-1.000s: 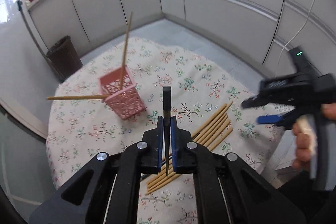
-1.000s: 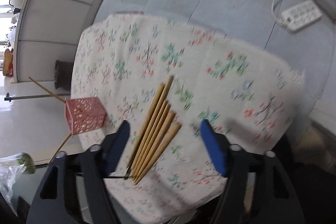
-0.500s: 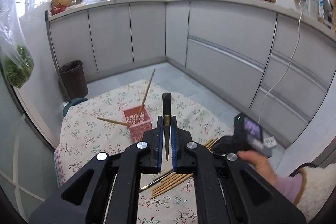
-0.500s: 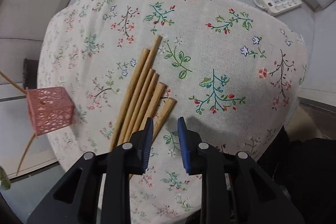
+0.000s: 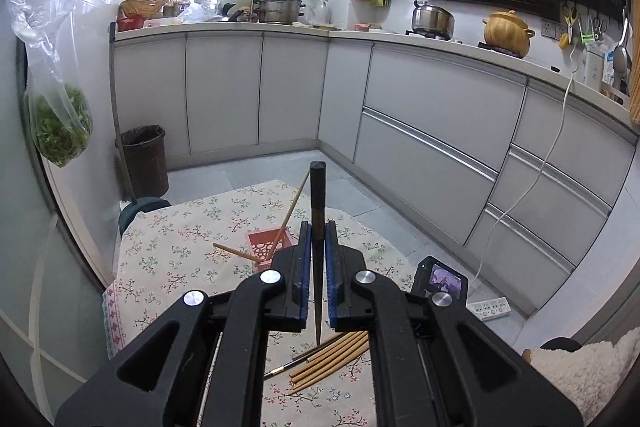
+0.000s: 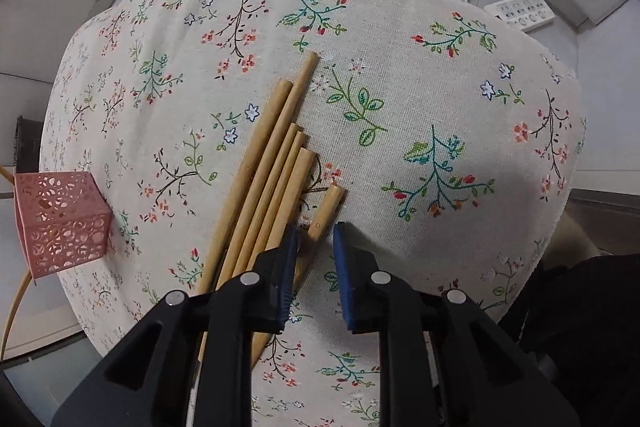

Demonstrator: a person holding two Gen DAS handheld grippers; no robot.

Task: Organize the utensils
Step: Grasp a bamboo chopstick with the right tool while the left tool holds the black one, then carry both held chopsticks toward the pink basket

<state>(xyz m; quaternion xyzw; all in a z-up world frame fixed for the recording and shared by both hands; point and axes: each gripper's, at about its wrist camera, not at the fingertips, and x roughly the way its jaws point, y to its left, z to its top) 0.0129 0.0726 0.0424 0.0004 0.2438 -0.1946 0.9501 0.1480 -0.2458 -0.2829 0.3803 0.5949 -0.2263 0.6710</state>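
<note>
My left gripper (image 5: 316, 227) is shut on a dark chopstick (image 5: 317, 195), which stands up between its blue pads above the table. Beyond it, a pink perforated holder (image 5: 267, 245) carries two pale chopsticks (image 5: 290, 211). Several wooden chopsticks (image 6: 272, 163) lie side by side on the flowered tablecloth (image 6: 440, 107). My right gripper (image 6: 316, 233) points down at them. Its jaws are closing around the rightmost chopstick (image 6: 328, 205), whose end lies between the pads, with a gap still showing on the right side. The holder (image 6: 60, 223) stands at the table's left edge.
A thin dark-tipped stick (image 5: 280, 371) lies beside the wooden bundle (image 5: 332, 355). A power strip (image 6: 524, 13) sits on the floor past the table. A brown bin (image 5: 144, 159) and a hanging bag of greens (image 5: 60, 131) are at the left, with grey cabinets around.
My left gripper rose and tilted up with the dark chopstick, so the kitchen counters now show. My right gripper's jaws narrowed from wide apart and came down over the rightmost wooden chopstick.
</note>
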